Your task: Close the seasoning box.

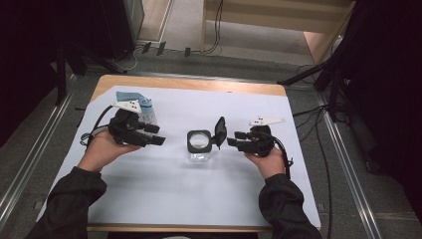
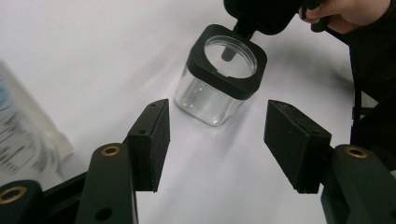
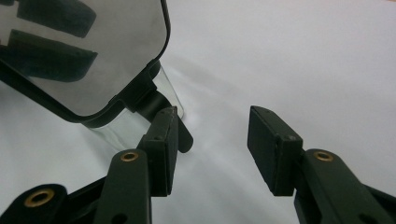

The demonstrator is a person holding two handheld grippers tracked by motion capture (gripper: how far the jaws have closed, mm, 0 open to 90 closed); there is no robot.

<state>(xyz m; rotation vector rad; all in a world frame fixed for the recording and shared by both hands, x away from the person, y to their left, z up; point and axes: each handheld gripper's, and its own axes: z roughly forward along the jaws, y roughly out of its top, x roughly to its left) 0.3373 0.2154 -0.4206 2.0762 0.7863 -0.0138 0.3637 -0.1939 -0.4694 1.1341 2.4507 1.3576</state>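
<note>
The jar [image 1: 201, 146] (lid flipped up) sits between both spread, empty claws — left claw [image 1: 158, 141], right claw [image 1: 232, 142] just beside its hinge.

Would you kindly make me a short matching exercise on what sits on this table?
Things:
1. jar
2. lid
3. packet
4. left tongs

States or places:
a. flipped up on its hinge
b. open, nothing between the jaws
c. clear, mouth uncovered, mid-table
d. lying at the far left

Pairs: 1-c, 2-a, 3-d, 4-b
</note>
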